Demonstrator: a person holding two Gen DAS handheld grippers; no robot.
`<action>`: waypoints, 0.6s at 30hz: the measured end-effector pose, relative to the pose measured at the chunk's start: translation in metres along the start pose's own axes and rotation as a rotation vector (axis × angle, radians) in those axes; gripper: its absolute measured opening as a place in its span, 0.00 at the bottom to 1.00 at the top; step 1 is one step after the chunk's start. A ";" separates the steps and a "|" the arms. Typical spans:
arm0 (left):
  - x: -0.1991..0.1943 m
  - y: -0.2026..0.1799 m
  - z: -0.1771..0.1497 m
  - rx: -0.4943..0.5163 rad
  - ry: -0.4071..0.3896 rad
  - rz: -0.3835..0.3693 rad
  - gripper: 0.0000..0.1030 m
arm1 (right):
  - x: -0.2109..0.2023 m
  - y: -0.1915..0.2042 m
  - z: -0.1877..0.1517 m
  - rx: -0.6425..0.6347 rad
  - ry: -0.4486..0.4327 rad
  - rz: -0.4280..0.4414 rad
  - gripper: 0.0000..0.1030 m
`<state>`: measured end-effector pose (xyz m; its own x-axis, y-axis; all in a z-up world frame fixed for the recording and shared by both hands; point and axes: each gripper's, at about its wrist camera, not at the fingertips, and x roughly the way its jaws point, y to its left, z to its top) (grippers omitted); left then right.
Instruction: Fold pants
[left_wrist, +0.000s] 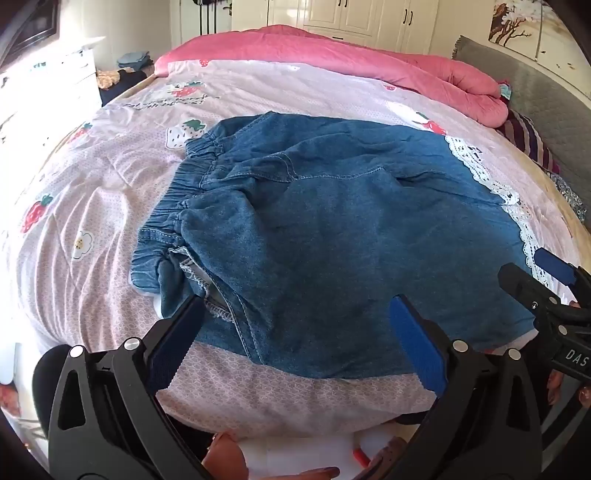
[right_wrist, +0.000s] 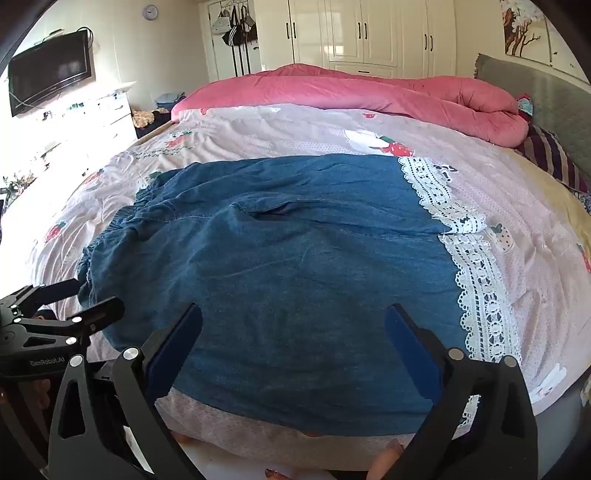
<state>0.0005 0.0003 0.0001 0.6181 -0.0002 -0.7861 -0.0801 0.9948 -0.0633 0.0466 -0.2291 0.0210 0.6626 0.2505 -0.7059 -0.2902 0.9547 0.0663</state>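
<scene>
Blue denim pants with an elastic waistband at the left and white lace hems at the right lie flat on the bed. They also show in the right wrist view, with the lace hems at the right. My left gripper is open and empty over the pants' near edge, close to the waistband end. My right gripper is open and empty over the near edge, closer to the hems. The right gripper also shows in the left wrist view.
The bed has a pink strawberry-print sheet. A rolled pink quilt lies along the far side. A grey headboard and striped pillow are at the right. A white dresser and TV stand left.
</scene>
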 end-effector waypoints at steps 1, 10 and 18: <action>0.000 0.000 0.000 0.000 -0.001 0.001 0.91 | -0.001 -0.001 0.000 0.002 0.002 0.000 0.96; -0.005 -0.002 0.003 0.002 -0.013 0.014 0.91 | -0.002 0.000 -0.001 -0.016 -0.009 0.000 0.96; -0.007 -0.001 0.002 0.008 -0.019 0.010 0.91 | -0.004 0.002 0.000 -0.015 -0.006 -0.004 0.96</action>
<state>-0.0020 -0.0008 0.0069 0.6317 0.0116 -0.7752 -0.0801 0.9955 -0.0504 0.0434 -0.2279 0.0242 0.6680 0.2472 -0.7020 -0.2975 0.9533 0.0526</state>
